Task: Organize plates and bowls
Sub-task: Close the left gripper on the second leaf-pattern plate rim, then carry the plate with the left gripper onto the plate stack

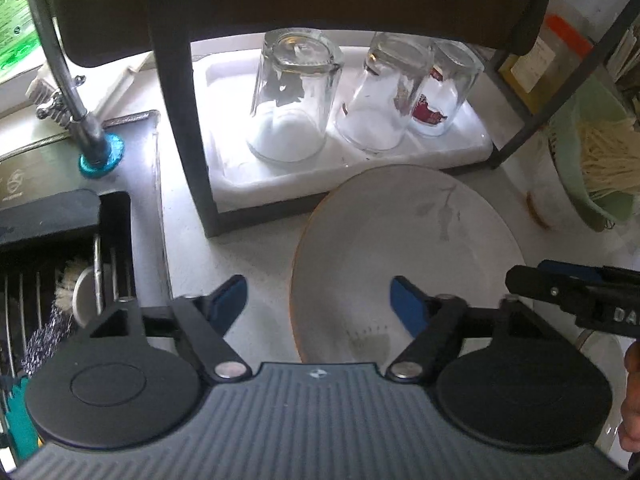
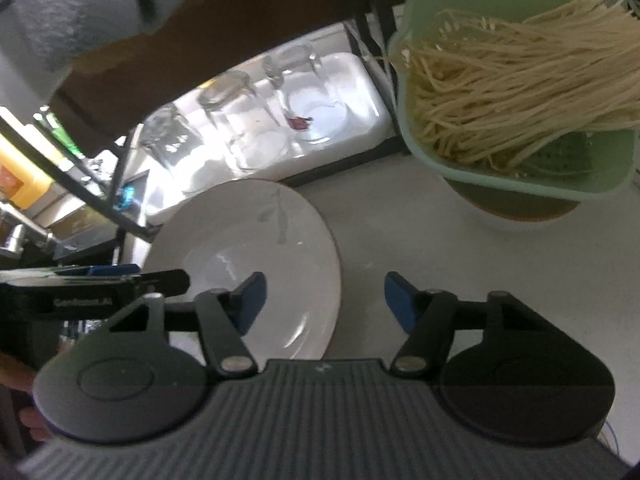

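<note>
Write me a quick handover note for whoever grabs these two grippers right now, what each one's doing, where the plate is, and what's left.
Left gripper: open, holding nothing, its jaws straddling the left rim of the white plate.
Right gripper: open, holding nothing, its jaws straddling the plate's right rim.
The plate lies flat on the white counter, in front of the rack with three upturned glasses.
A green colander of noodles sits in a bowl to the right.
Done: nothing put away that I can see.
Left: grip the plate and move it; probably handle the bowl afterwards.
</note>
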Action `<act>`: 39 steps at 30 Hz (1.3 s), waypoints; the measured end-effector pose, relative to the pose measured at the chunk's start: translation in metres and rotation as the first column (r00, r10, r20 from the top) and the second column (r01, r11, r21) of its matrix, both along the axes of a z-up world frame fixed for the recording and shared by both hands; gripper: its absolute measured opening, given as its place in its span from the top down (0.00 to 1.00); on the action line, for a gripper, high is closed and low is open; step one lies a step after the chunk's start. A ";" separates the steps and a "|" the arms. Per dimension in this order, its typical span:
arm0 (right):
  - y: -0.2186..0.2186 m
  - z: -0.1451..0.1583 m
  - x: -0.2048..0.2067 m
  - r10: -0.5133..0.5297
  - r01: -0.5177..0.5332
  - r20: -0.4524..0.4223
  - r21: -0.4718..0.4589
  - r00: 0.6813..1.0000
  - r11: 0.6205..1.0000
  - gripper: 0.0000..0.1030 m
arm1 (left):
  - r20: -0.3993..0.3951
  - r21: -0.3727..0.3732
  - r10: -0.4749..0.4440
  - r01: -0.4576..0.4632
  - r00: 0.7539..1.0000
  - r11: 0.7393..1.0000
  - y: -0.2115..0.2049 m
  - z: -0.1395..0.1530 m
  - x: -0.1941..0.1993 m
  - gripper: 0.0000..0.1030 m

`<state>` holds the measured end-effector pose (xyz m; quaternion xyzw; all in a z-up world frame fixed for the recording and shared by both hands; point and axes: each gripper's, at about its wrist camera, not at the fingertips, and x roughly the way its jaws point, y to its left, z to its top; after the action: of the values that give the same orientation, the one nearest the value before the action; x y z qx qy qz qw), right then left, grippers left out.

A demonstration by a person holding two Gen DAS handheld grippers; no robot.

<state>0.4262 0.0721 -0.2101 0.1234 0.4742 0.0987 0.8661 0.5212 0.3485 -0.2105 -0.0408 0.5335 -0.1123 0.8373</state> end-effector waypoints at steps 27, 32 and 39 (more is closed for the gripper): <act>-0.016 -0.002 -0.019 0.001 0.014 -0.099 0.152 0.995 0.988 0.79 | -0.100 -0.102 0.048 -0.058 0.994 0.993 -0.009 0.007 -0.021 0.50; -0.018 0.013 -0.036 0.002 0.009 -0.068 0.157 0.998 0.988 0.79 | -0.083 -0.107 0.016 -0.025 0.996 0.994 -0.015 0.027 -0.033 0.50; -0.033 0.034 -0.066 -0.008 0.005 0.017 0.158 1.000 0.987 0.79 | -0.038 -0.092 -0.054 0.050 0.998 0.994 -0.035 0.055 -0.052 0.50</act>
<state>0.3603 0.0389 -0.1760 0.1922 0.4569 0.1344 0.8581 0.4696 0.3133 -0.1557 -0.0675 0.5456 -0.1574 0.8204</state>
